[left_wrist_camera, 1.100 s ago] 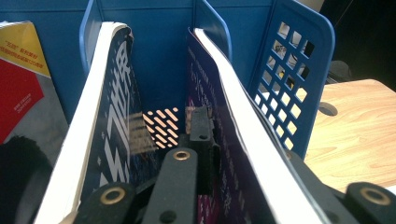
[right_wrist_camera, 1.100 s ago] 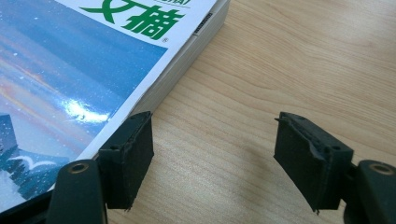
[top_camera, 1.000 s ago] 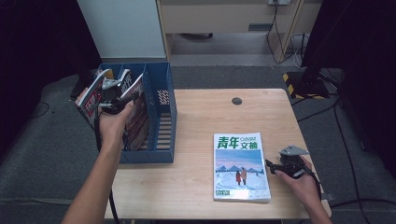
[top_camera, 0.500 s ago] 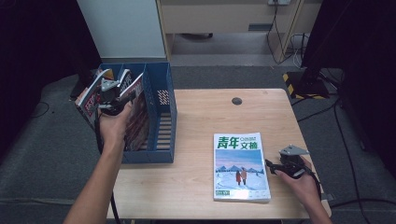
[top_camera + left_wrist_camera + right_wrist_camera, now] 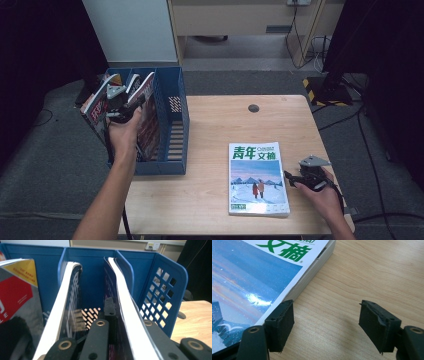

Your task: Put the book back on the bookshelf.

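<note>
The blue file rack (image 5: 172,127) stands at the left edge of the wooden surface (image 5: 215,135) and serves as the landmark here. In its far-left compartment leans a magazine with a red and yellow cover (image 5: 97,107), tilted outward. Next to it, inside the rack, the left gripper (image 5: 121,107) reaches down from above. In the left gripper view its jaws sit on either side of a thin dark-covered magazine (image 5: 125,315), one inside the compartment and one on the far side of the white page edge, so they look clamped on it. The hold seems meant to keep that magazine upright against the divider, or to guide it into its slot. A second magazine (image 5: 63,305) leans in the neighbouring compartment to the left of it. The rack's rightmost compartment, behind the lattice side wall (image 5: 162,292), appears free, probably left for the next item.

Well to the right of the rack, a magazine with green characters and a snowy scene (image 5: 257,177) lies flat, face up, near the front edge of the surface. Farthest right of the rack, the right gripper (image 5: 295,179) rests low on the surface just beside that magazine's right edge. Its jaws stand wide apart, one touching or almost touching the page edge, holding nothing. My guess is that it waits there to slide in and pinch the edge for lifting.
</note>
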